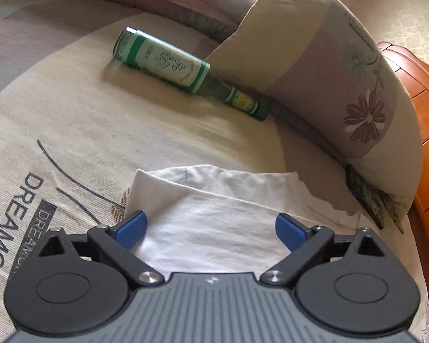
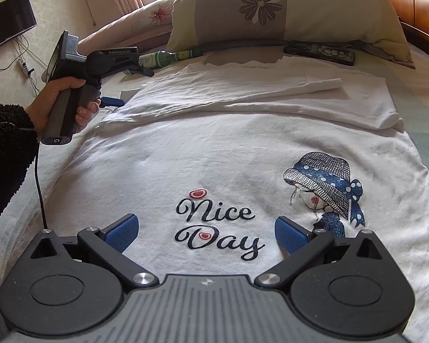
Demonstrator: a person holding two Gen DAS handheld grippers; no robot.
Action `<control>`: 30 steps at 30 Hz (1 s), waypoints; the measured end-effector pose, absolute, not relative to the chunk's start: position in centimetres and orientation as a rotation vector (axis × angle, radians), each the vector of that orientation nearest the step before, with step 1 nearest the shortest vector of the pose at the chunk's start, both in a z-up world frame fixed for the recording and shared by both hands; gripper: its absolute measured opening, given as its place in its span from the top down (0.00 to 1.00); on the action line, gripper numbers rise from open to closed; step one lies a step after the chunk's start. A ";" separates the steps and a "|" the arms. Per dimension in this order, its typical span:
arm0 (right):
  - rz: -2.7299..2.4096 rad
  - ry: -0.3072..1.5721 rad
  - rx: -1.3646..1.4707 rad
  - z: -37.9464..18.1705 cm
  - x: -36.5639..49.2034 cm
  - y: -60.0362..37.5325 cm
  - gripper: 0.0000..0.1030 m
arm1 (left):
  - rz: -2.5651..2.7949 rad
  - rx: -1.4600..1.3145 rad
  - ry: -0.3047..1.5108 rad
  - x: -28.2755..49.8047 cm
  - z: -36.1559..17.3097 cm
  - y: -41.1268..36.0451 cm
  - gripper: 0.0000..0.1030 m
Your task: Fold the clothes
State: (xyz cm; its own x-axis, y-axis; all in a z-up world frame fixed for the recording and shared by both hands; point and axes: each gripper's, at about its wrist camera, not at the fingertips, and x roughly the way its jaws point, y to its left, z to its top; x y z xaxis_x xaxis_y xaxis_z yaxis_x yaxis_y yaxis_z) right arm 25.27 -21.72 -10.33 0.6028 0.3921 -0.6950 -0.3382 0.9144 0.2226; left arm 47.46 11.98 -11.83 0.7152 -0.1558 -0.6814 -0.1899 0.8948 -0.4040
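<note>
White "Nice Day" T-shirt (image 2: 214, 148) spread on the bed, its far part folded over below the floral pillow (image 2: 286, 5). Left gripper (image 1: 211, 228) and right gripper (image 2: 206, 230) both spread wide, empty. Pinch matching edges and fold evenly.

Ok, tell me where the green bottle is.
The green bottle lies on its side on the bed, neck toward the flowered pillow, beyond the white T-shirt. In the right wrist view it shows at upper left, behind the left gripper.
</note>
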 end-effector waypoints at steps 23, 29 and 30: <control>0.423 0.750 0.315 -7.6 28.0 -25.7 0.00 | -0.465 0.253 0.578 31.5 -7.9 0.8 0.03; 0.382 0.683 0.592 -4.8 33.3 -29.9 0.00 | -0.482 0.211 0.680 32.4 -9.8 1.9 0.03; 0.371 0.690 0.646 -5.5 35.0 -30.4 0.00 | -0.464 0.209 0.687 32.5 -9.9 2.1 0.03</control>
